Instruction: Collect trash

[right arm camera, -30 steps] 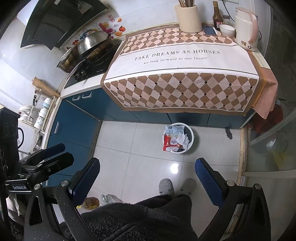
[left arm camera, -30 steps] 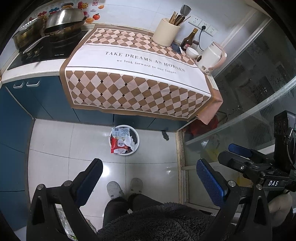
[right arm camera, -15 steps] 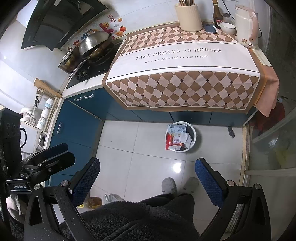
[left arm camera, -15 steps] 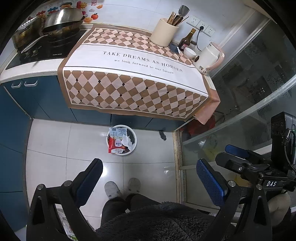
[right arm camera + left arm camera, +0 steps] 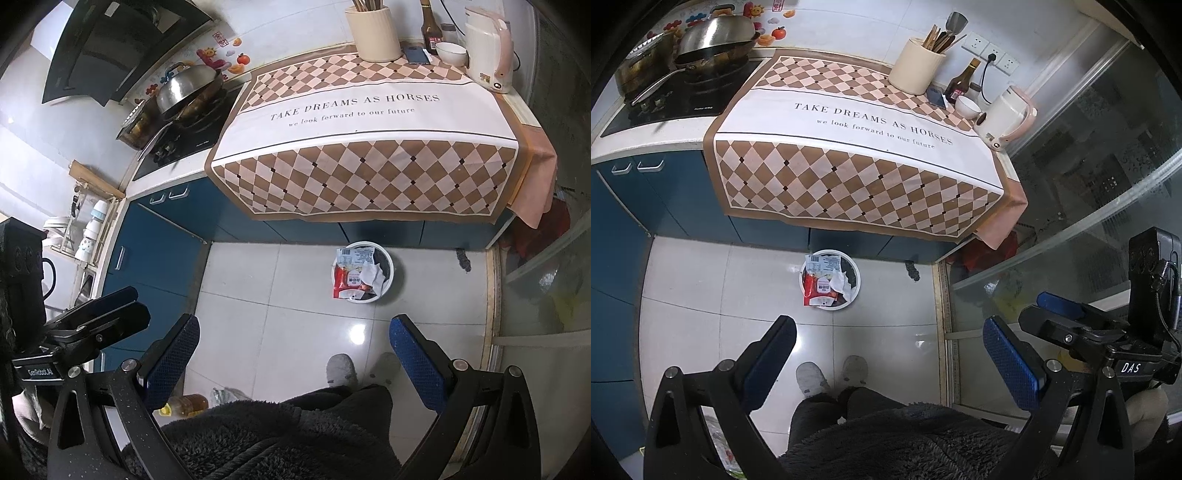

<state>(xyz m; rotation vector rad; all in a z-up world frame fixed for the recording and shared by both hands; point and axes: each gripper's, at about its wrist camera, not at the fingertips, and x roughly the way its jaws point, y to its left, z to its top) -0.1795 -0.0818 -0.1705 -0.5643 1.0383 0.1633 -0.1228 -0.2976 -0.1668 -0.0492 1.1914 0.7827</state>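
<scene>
A white round trash bin stands on the tiled floor below the counter; it also shows in the right wrist view. A red and white wrapper and crumpled paper fill it, and the wrapper hangs over the rim. My left gripper is open and empty, held high above the floor. My right gripper is open and empty at the same height. Each gripper shows at the edge of the other's view.
A checkered cloth covers the counter, with a utensil jar, bottle, bowl and kettle at the back. A wok sits on the stove. Glass door at right. An oil bottle lies on the floor.
Both grippers have drifted slightly; the counter and bin sit a little further left and higher in the left view, and further right in the right view. Both stay open.
</scene>
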